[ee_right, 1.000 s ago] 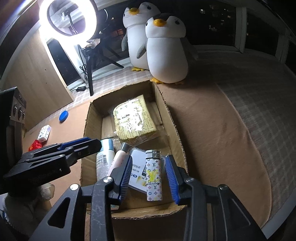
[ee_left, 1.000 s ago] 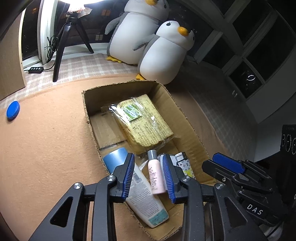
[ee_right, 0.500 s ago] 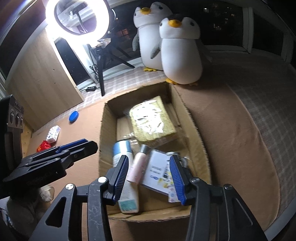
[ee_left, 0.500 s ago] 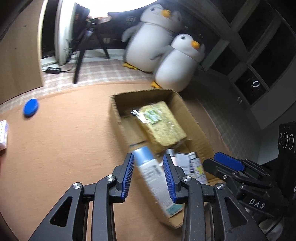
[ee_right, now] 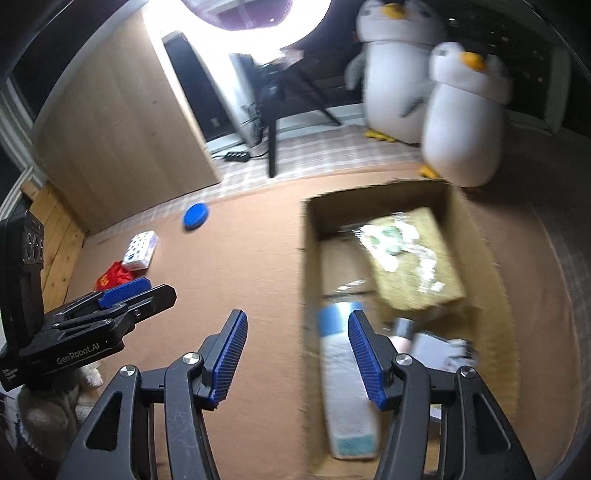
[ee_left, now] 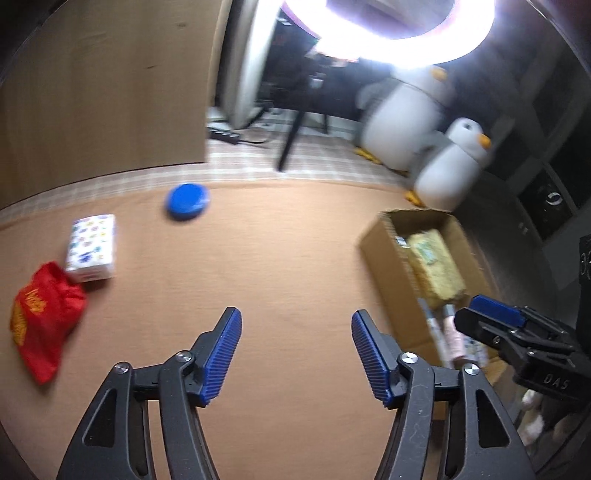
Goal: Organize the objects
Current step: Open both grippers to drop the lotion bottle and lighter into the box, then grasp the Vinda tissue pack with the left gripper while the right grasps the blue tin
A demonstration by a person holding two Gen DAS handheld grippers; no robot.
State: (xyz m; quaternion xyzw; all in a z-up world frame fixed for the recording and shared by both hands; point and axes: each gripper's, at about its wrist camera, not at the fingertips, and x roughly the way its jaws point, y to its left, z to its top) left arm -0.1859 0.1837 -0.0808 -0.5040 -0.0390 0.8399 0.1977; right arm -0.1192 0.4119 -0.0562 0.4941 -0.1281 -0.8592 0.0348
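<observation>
Tan carpet-like surface (ee_left: 280,266) everywhere, and both tools are hanging over it with nothing between the blue pads. The left tool (ee_left: 296,352) is spreading its jaws apart over bare surface, and the right tool (ee_right: 293,354) is opening too, sitting right at the left wall of the cardboard box (ee_right: 310,258), with its right finger over the box edge in that view. Inside the box: a yellowish wrapped pack (ee_right: 410,258) toward the far end, a white bottle with a light blue cap (ee_right: 345,376) along the left wall at the near end, a small pink bottle (ee_right: 402,338) beside it, and some kind of card or packet (ee_right: 439,350) to the right, too blurry to read. Well off to the left of the box there's a blue round lid (ee_left: 187,202), a white patterned small box (ee_left: 91,246), and a red bag (ee_left: 42,314) just touching that small box's corner. Two plush penguins (ee_right: 461,118) stand behind the cardboard box, and a ring light (ee_left: 406,33) glares at the top.
</observation>
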